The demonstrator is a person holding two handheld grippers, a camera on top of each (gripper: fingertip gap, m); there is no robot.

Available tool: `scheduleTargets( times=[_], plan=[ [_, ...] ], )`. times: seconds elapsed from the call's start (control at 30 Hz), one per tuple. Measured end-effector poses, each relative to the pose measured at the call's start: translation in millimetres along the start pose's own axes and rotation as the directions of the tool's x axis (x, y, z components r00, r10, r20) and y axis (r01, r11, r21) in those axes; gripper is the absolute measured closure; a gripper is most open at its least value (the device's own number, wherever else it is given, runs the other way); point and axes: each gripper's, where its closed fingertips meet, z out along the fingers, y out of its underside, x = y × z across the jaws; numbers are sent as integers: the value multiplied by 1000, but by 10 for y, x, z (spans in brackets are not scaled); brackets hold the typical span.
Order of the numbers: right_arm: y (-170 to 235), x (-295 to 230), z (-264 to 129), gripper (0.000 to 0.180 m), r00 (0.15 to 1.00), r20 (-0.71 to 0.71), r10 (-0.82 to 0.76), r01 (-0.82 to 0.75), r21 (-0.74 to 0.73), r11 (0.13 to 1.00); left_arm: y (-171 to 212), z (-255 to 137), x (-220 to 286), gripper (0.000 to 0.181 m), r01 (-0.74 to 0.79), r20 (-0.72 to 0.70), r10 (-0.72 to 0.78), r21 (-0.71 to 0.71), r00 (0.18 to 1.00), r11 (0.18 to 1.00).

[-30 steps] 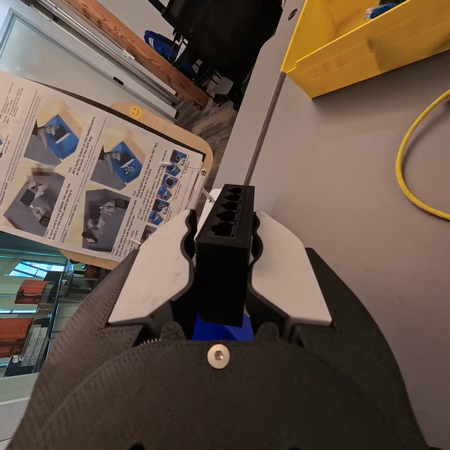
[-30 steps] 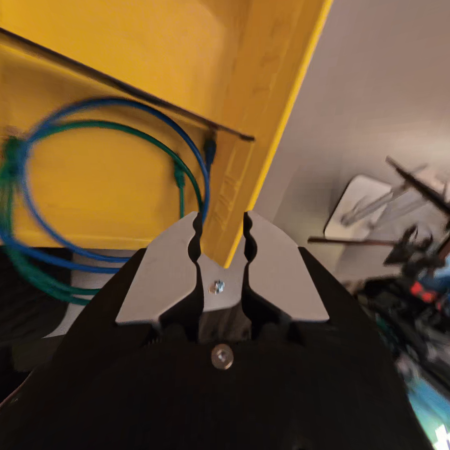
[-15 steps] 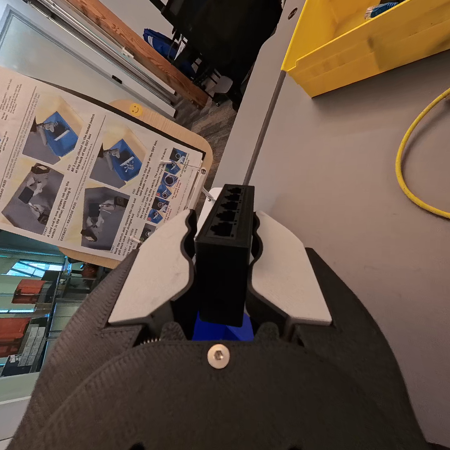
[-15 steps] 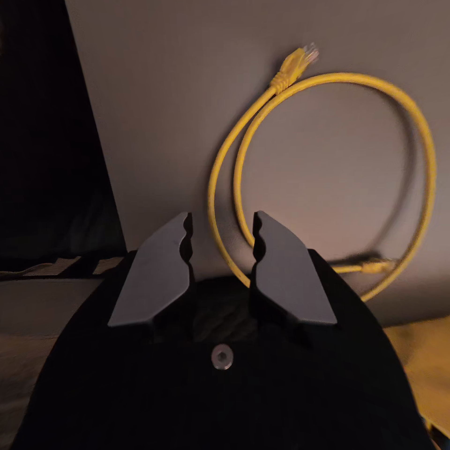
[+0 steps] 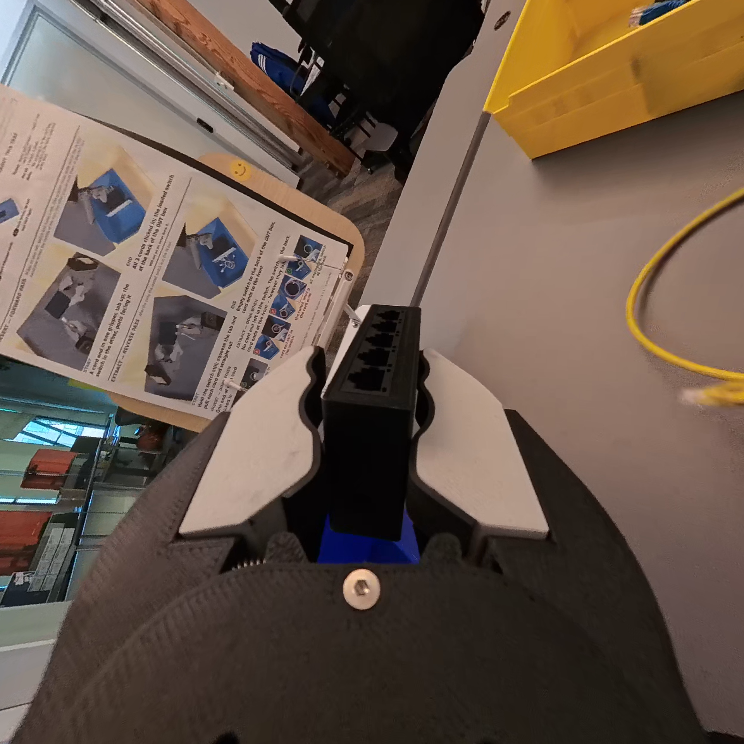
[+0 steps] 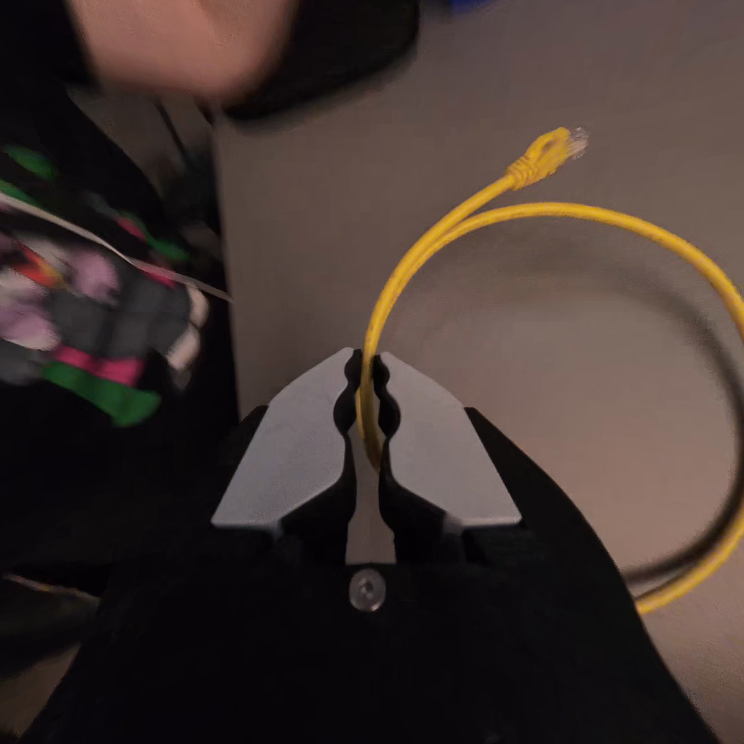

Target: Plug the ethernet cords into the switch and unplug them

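Observation:
My left gripper [image 5: 370, 362] is shut on the black switch [image 5: 372, 406], holding it above the grey table with its row of empty ports facing up and forward. My right gripper [image 6: 366, 356] is shut on the yellow ethernet cord [image 6: 402, 277], which runs up between the fingers in a loop. The cord's plug [image 6: 551, 155] sticks up free, beyond the fingertips to the right. The same yellow cord [image 5: 660, 342] shows at the right edge of the left wrist view, its plug blurred.
A yellow bin [image 5: 604, 88] stands at the back right on the grey table [image 5: 563, 282], with a blue cord end [image 5: 652, 14] in it. An instruction sheet on a wooden board [image 5: 161, 273] stands left. A person's blurred sleeve [image 6: 100, 322] is at the left of the right wrist view. Across from one pair of fingers to the other is roughly 30 cm.
My right gripper swung away from the yellow bin, came over the yellow cord and closed on it. The cord's plug has moved in the left wrist view. The left gripper held still.

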Motion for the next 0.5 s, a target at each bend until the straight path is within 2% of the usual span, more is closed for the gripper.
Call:
scheduleTargets(
  times=[0.07, 0.13, 0.2, 0.27, 0.37, 0.43, 0.5],
  plan=[
    [-401, -58, -317, 173, 993, 110, 53, -78, 238, 968, 13, -27, -38, 138, 13, 7, -13, 6, 1000, 1000],
    [-755, -175, -792, 174, 974, 224, 29, -135, 472, 871, 38, -45, -76, 138, 22, 16, -22, 6, 1000, 1000],
    [-948, -267, -1294, 174, 971, 239, -18, -138, 622, 771, 67, -55, -108, 138, 31, 22, -31, 1, 999, 1000],
    [-997, -303, -1719, 173, 992, 111, -55, -37, 685, 727, 88, -61, -132, 138, 39, 29, -39, -2, 999, 999],
    [-978, -291, -2331, 174, 985, -167, -48, 149, 673, 724, 88, -67, -138, 138, 40, 31, -40, -1, 999, 999],
    [-894, -209, -2707, 174, 919, -394, -31, 275, 581, 766, 79, -62, -126, 138, 34, 30, -34, -1, 999, 999],
    [-708, 0, -3022, 174, 787, -616, -18, 338, 408, 848, 71, -45, -109, 138, 27, 27, -27, -5, 999, 1000]
  ],
)
